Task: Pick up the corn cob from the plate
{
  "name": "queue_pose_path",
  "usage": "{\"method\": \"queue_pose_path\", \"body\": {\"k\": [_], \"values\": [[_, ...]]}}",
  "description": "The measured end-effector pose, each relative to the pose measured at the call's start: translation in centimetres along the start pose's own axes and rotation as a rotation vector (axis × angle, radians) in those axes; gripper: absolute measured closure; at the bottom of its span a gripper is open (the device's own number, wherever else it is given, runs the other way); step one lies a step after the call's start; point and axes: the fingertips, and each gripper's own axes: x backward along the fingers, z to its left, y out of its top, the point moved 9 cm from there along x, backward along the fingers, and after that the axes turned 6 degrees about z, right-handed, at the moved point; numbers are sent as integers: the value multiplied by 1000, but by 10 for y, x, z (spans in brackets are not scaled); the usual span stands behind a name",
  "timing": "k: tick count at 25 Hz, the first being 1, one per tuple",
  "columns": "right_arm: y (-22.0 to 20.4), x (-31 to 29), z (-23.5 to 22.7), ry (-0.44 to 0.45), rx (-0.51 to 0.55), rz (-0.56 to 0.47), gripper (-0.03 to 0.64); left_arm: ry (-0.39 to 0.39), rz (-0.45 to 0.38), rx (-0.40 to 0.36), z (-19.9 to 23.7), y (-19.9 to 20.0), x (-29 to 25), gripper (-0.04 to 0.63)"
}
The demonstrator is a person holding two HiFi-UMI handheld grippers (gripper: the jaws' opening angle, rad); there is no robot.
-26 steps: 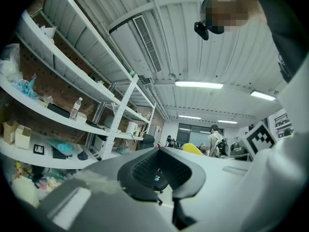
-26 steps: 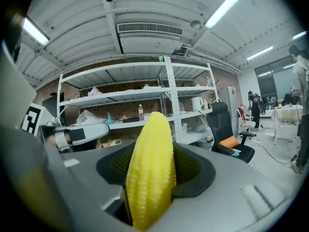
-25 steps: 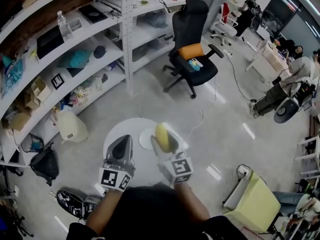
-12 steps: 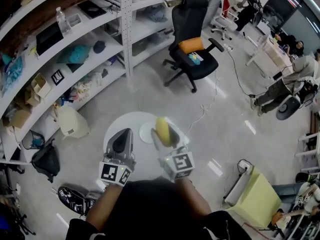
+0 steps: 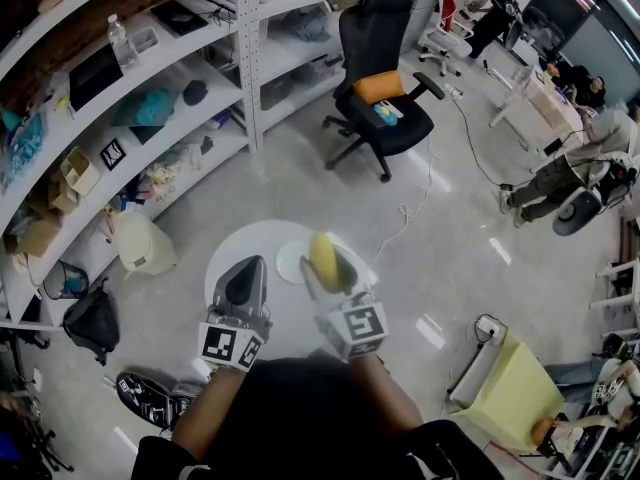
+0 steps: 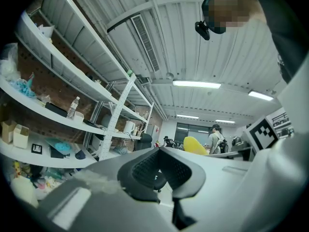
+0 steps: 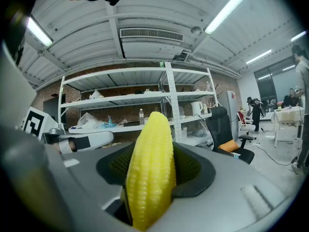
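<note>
Corn cob (image 5: 322,256) aloft (right gripper (image 5: 327,270) level)

Left gripper (image 5: 243,286) and right gripper (image 5: 327,276): same build, two smooth grey wedge-shaped jaw shells tapering to a rounded tip. Inner jaw faces carry black pads (image 6: 145,170) with a fine dotted grid texture, same on the right (image 7: 195,166). Behind each pair of jaws sits a white marker cube, left (image 5: 231,353) and right (image 5: 358,330), with black-and-white square markers on its faces. Gripper body behind the jaws is white. Person wears a black top (image 5: 290,418), with sleeves stopping short of the wrists. Dark head camera (image 6: 206,25) is worn above.
</note>
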Motion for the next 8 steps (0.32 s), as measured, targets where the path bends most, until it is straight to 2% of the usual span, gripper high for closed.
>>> {"method": "queue_pose_path", "body": {"k": [8], "values": [[1, 2, 2, 1, 6, 4, 387, 3, 2, 4, -1, 1, 2, 594]]}}
